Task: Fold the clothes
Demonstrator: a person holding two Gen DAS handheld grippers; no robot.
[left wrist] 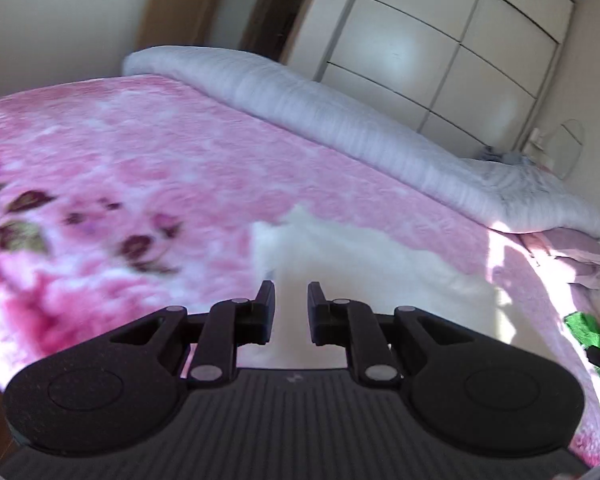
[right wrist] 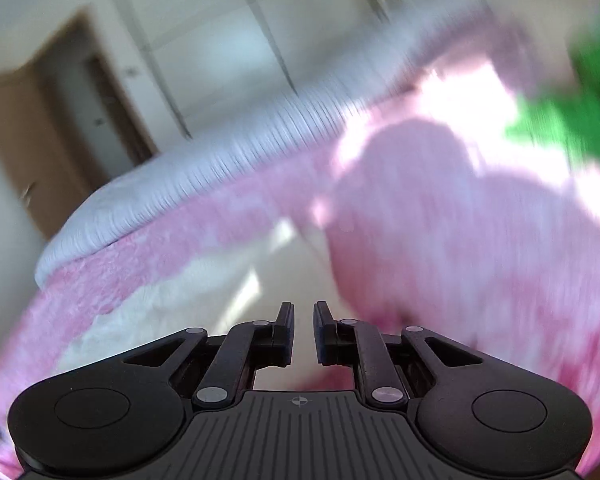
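Observation:
A white garment [left wrist: 364, 264] lies flat on the pink flowered blanket [left wrist: 160, 168] of a bed. My left gripper [left wrist: 291, 296] is open and empty, just above the garment's near part. In the blurred right wrist view the white garment [right wrist: 188, 292] lies to the lower left on the pink blanket [right wrist: 440, 240]. My right gripper [right wrist: 303, 316] is open and empty, over the garment's right edge. A green cloth [right wrist: 572, 120] lies at the upper right; it also shows at the right edge of the left wrist view [left wrist: 588, 328].
A rolled grey-white duvet [left wrist: 340, 120] runs along the far side of the bed. White wardrobe doors [left wrist: 440, 48] and a wooden door [left wrist: 164, 4] stand behind it. Folded lilac cloth [left wrist: 572, 248] lies at the duvet's right end. The bed's near left corner drops off to the floor.

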